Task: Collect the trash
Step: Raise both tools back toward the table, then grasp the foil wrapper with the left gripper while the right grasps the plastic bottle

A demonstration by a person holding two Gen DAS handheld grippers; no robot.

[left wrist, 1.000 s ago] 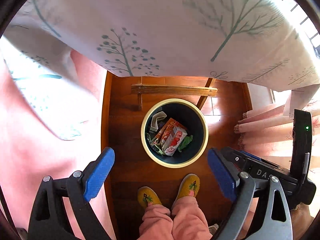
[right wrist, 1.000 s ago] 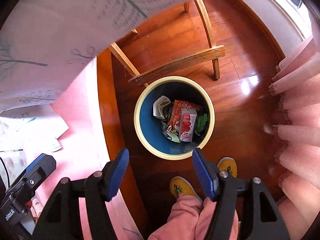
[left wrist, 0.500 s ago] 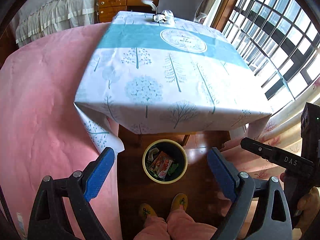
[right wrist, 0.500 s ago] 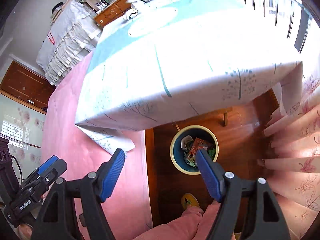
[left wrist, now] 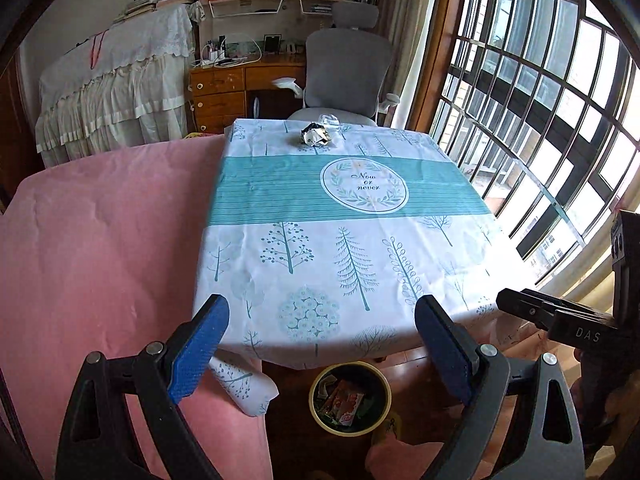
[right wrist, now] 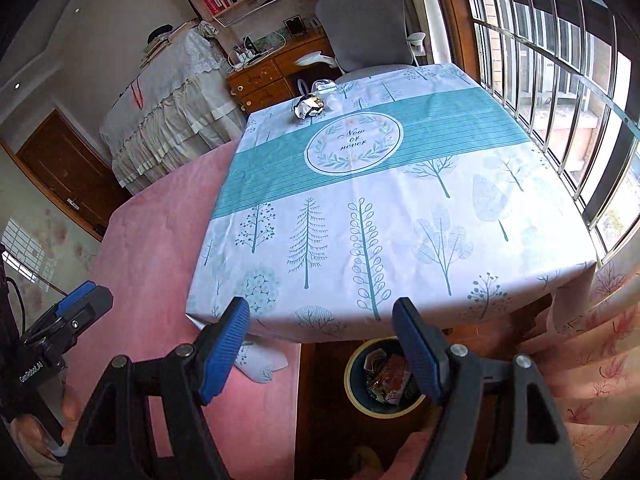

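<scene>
Our bin (left wrist: 350, 398), bottom centre, already holds wrappers; crumpled trash (left wrist: 315, 135) near the frame's top remains on the table (left wrist: 344, 264). Left gripper (left wrist: 320, 350) and right gripper (right wrist: 320, 346) gape wide, empty, the right's jaws having just been opening.

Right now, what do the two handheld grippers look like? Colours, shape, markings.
Both match. The left gripper has ribbed blue pads on black triangular cut-out finger frames with silver pivot bolts, and so does the right gripper. Seen from opposite cameras, the right's black housing reads "DAS" and the left's reads "GenRobot.AI".
</scene>
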